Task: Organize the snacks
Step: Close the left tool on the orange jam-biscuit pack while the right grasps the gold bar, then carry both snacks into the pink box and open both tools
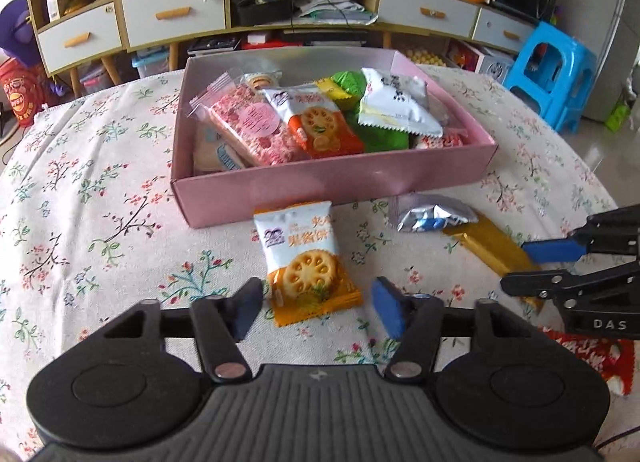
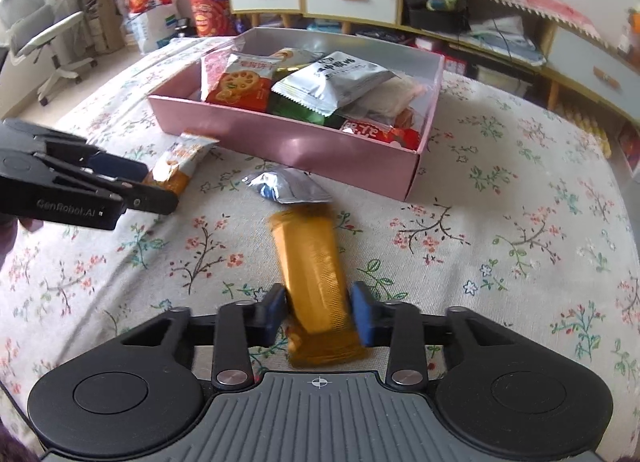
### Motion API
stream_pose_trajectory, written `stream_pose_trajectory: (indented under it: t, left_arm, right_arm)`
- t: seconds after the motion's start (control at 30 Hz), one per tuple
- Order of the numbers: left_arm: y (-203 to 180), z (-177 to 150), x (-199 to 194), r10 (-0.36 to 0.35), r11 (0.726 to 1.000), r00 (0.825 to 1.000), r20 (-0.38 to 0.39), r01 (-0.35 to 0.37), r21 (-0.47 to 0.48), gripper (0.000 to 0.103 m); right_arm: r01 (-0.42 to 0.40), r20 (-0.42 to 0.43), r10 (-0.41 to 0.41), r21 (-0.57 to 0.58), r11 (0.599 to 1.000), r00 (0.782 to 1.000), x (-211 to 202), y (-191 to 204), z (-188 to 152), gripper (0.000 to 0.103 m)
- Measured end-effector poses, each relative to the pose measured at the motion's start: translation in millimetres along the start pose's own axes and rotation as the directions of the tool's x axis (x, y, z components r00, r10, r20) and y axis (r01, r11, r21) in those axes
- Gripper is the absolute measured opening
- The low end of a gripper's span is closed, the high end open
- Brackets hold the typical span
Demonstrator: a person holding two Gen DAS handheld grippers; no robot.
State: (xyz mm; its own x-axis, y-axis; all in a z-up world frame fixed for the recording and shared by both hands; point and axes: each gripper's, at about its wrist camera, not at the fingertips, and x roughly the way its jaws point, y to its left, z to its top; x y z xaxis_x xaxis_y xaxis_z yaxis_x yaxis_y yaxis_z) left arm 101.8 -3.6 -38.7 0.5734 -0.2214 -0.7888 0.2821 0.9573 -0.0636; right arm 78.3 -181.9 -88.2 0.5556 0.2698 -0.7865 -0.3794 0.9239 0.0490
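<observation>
A pink box (image 1: pixel 320 185) (image 2: pixel 288 141) holding several snack packets sits mid-table. In front of it, a white and orange biscuit packet (image 1: pixel 308 262) (image 2: pixel 178 165) is between the pads of my left gripper (image 1: pixel 318 304) (image 2: pixel 158 183), which is shut on its lower end. The packet's top end reaches the box's front wall. My right gripper (image 2: pixel 319 312) (image 1: pixel 524 268) is shut on the near end of a gold bar packet (image 2: pixel 316 262) (image 1: pixel 484 246). A crumpled silver packet (image 1: pixel 432 217) (image 2: pixel 284 185) lies at the bar's far end, close to the box.
The floral tablecloth (image 1: pixel 100 181) covers a round table. A red packet (image 1: pixel 592 350) lies at its near right. Beyond the far edge stand a drawer cabinet (image 1: pixel 172 17), a blue stool (image 1: pixel 552 69) and an office chair (image 2: pixel 44 33).
</observation>
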Motion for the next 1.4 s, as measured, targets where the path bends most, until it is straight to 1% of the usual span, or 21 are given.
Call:
stream_pose_trajectory:
  t: [0.13,0.3,0.4,0.5,0.53,0.57,0.63,0.8,1.0,1.17,1.4]
  left_arm:
    - [-2.5,0.7,4.1,0.017,1.0,1.0,0.01,-0.018,0.012,0.061]
    - [2.9,2.9,8.8,0.03,1.0,1.0,0.007,-0.03,0.002,0.054]
    - [4.9,4.1,9.3,0.033,0.999,0.999,0.014,-0.033,0.011,0.053]
    - [6.4,5.0,9.4,0.034,0.999,0.999,0.016,-0.034,0.008,0.046]
    - [7.1,5.6,8.8,0.031,1.0,0.999,0.015,-0.031,0.004,0.045]
    - [8.8,6.2,8.2,0.025,1.0,1.0,0.013,-0.025,-0.002,0.041]
    - [12.1,7.3,6.6,0.016,1.0,1.0,0.009,-0.016,-0.02,0.039]
    - [20.1,8.9,2.6,-0.018,0.997,1.0,-0.019,0.017,-0.08,0.036]
    - [26.6,11.0,-8.8,-0.064,0.988,0.998,-0.026,0.06,-0.142,0.036]
    - [32.1,13.2,-20.1,-0.091,0.98,0.996,-0.01,0.088,-0.176,0.036]
    - [37.3,17.8,-33.4,-0.111,0.968,0.993,0.036,0.117,-0.222,0.036]
  right_arm:
    - [0.007,-0.012,-0.007,0.037,0.999,1.0,1.4,-0.3,3.1,0.029]
    - [-0.006,-0.032,0.009,0.099,0.995,0.999,1.5,-7.3,6.5,0.027]
    - [-0.007,-0.046,0.013,0.136,0.991,0.999,0.4,-12.2,7.5,0.027]
    - [-0.007,-0.058,0.018,0.178,0.984,0.998,-1.4,-17.0,7.5,0.027]
    - [-0.01,-0.062,0.023,0.195,0.981,0.998,-2.1,-19.6,7.5,0.027]
    - [-0.014,-0.064,0.028,0.214,0.977,0.998,-2.4,-21.9,7.5,0.027]
    - [-0.016,-0.071,0.035,0.25,0.968,0.997,-3.1,-26.3,8.5,0.027]
    - [-0.025,-0.08,0.057,0.36,0.933,0.995,-7.2,-39.0,10.8,0.027]
    - [-0.046,-0.076,0.092,0.463,0.885,0.993,-13.7,-51.0,11.7,0.027]
    - [-0.039,-0.083,0.097,0.53,0.847,0.992,-17.8,-58.7,12.5,0.027]
    - [-0.064,-0.013,0.091,0.612,0.788,0.996,-36.7,-67.7,24.3,0.027]
